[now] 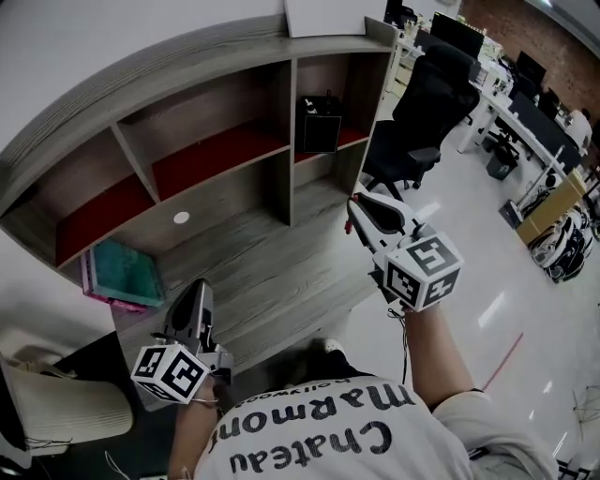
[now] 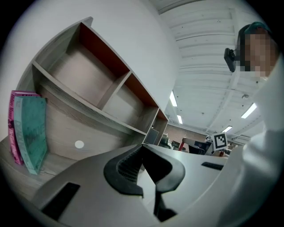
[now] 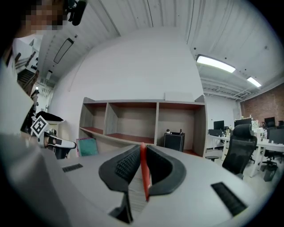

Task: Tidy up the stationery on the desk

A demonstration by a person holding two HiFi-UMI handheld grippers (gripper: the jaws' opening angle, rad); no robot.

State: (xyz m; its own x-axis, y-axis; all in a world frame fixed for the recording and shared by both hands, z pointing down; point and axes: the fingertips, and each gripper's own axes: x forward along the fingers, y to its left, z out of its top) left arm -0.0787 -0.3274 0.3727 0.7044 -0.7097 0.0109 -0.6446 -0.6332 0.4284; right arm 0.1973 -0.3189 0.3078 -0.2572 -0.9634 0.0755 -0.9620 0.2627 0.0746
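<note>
A: Where does the head view sit?
B: Above the person, looking steeply down on the wooden counter (image 1: 281,281) and shelf unit (image 1: 141,86), fairly near.
A: And the tool views?
B: Each rides just behind its jaws, facing level. The left tool (image 2: 143,148) camera sits close, at the shelves' left end; the right tool (image 3: 143,148) camera faces them squarely from farther back. All three share the teal book (image 1: 127,272).

Wood-grain tabletop (image 1: 281,281) carried a shelf unit (image 1: 289,150) with red boards. A teal book (image 1: 129,270) and pink book (image 1: 87,278) stood on edge at the tabletop's left end, touching. A black box (image 1: 320,125) sat in the right compartment. A white disc (image 1: 181,217) showed beneath the lower shelf. A white panel (image 1: 328,14) lay on top.
</note>
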